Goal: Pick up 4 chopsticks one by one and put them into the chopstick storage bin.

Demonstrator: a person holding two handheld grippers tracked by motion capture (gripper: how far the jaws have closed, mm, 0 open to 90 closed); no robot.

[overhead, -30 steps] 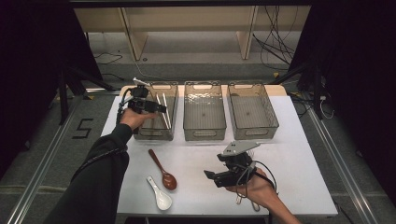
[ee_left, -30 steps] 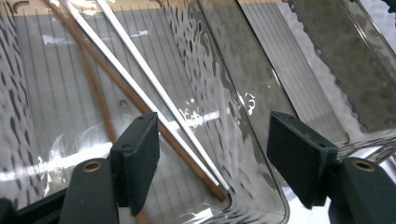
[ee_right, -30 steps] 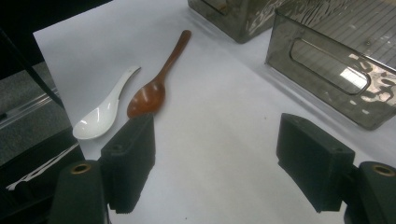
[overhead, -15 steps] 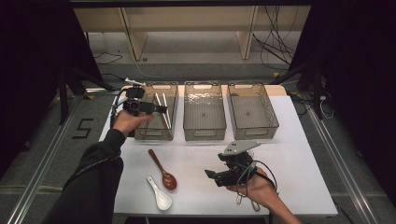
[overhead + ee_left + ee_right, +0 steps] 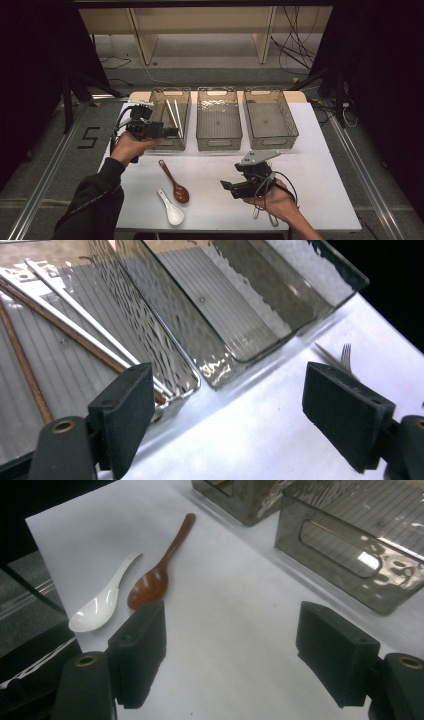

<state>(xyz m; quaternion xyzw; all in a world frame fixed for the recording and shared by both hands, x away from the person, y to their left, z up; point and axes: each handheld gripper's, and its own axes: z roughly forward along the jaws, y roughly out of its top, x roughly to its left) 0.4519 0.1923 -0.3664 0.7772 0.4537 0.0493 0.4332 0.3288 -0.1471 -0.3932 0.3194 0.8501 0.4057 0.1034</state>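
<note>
Smoked-plastic bin (image 5: 170,120) (chopsticks (image 5: 173,112) inside)

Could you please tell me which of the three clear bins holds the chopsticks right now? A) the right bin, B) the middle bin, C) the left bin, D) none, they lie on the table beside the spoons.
C: the chopsticks lie slanted inside the left bin, next to the open left gripper, while the middle bin and right bin hold no chopsticks.
</note>
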